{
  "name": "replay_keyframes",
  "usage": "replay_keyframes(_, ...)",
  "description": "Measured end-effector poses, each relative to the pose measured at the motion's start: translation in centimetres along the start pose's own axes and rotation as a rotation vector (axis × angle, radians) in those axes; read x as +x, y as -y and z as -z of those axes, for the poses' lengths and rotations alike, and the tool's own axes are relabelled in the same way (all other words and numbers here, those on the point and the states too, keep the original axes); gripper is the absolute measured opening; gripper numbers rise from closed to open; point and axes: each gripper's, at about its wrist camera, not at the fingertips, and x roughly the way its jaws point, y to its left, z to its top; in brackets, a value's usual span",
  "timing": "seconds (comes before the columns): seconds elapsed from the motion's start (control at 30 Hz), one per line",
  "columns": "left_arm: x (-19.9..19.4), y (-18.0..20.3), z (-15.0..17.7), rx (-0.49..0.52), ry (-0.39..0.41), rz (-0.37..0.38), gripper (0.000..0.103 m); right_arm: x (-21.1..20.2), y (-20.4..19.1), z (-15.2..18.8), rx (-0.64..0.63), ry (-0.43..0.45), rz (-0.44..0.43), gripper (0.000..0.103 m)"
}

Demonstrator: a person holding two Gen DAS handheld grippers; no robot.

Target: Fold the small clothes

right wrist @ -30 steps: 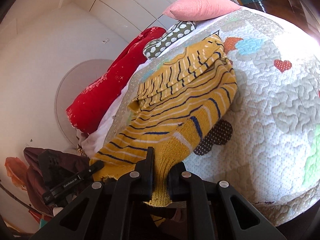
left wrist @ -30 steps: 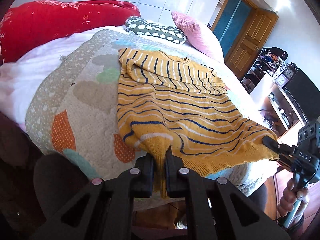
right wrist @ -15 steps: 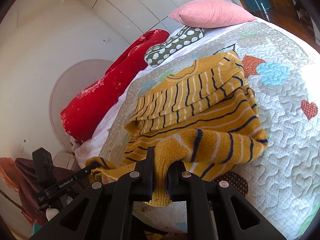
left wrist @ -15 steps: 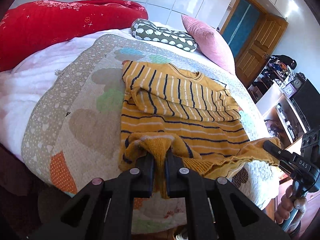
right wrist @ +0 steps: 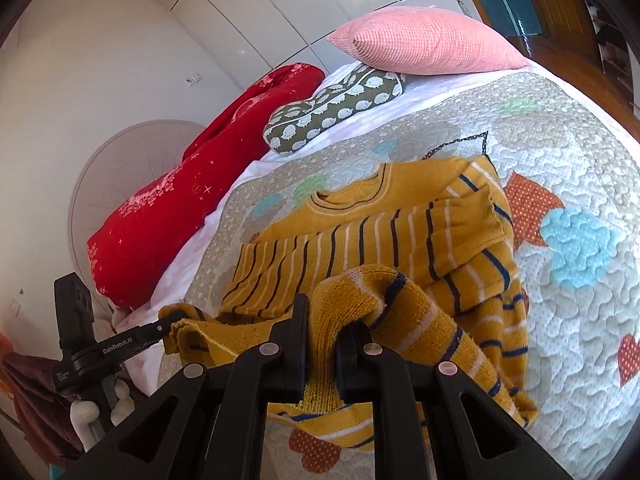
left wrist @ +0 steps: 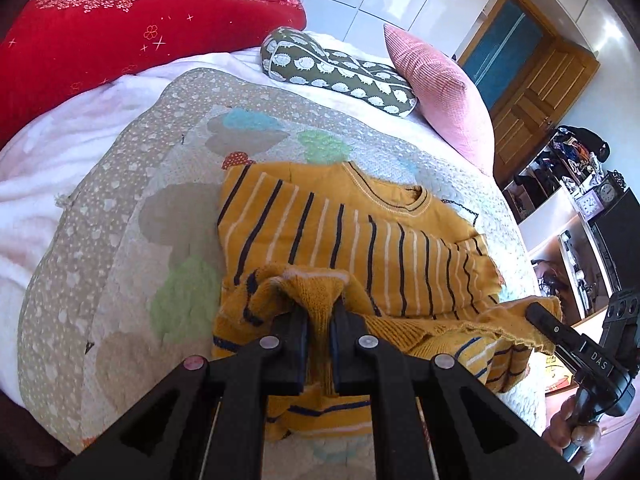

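Fingers (left wrist: 298, 344) of the left gripper (left wrist: 319, 340) are clamped on a bunched fold of the sweater (left wrist: 360, 240), and the right gripper (right wrist: 322, 344) pinches another fold of its ribbed hem the same way, black jaws nearly together with knit squeezed between them.

Largest is the bed, covered by a quilt (left wrist: 120, 240), stitched in wavy lines with pastel cloud, heart and dotted patches. On it lies the mustard knit sweater, striped navy and white, its collar toward the pillows, its near hem lifted and held over the lower body. A red blanket (left wrist: 120, 32), a rolled grey-green cushion (left wrist: 340, 70) and a ribbed pink pillow (left wrist: 440, 88) lie beyond.

Only the left view shows the wooden door (left wrist: 536, 84) and cluttered shelves; only the right shows what may be a round fan (right wrist: 120, 176).
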Motion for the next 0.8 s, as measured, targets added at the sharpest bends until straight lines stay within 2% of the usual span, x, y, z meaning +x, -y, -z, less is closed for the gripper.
replay_keyframes(0.2, 5.7, 0.6, -5.2, -0.025, -0.056, 0.004, 0.008, 4.8, 3.4, -4.5, 0.084, -0.025, 0.04, 0.011)
replay_keyframes(0.37, 10.2, -0.3, -7.1, -0.064, -0.123, 0.016, 0.012, 9.4, 6.6, -6.8, 0.16, -0.062, 0.052, 0.013)
replay_keyframes(0.43, 10.9, -1.4, -7.5, -0.105, -0.14, 0.069, 0.02, 10.8, 7.5, -7.2, 0.187, -0.074, 0.059, 0.016)
replay_keyframes(0.5, 10.5, -2.9, -7.8, -0.165, -0.135, 0.146, 0.035, 12.1, 8.2, -7.6, 0.218, -0.09, 0.049, 0.024)
replay_keyframes(0.57, 9.3, -4.2, -8.3, -0.217, -0.086, 0.181, 0.056, 12.9, 8.9, -8.0, 0.245, -0.083, 0.032, 0.033)
replay_keyframes(0.63, 8.0, -5.4, -9.1, -0.254, -0.051, 0.183, 0.061, 13.2, 9.6, -8.5, 0.273, -0.065, 0.026, 0.044)
replay_keyframes(0.7, 7.0, -6.2, -9.8, -0.275, -0.031, 0.16, 0.061, 13.4, 10.1, -9.1, 0.296, -0.044, 0.046, 0.052)
replay_keyframes(0.8, 5.9, -6.2, -9.6, -0.23, -0.021, 0.066, 0.061, 13.2, 10.2, -10.0, 0.286, -0.028, 0.096, 0.053)
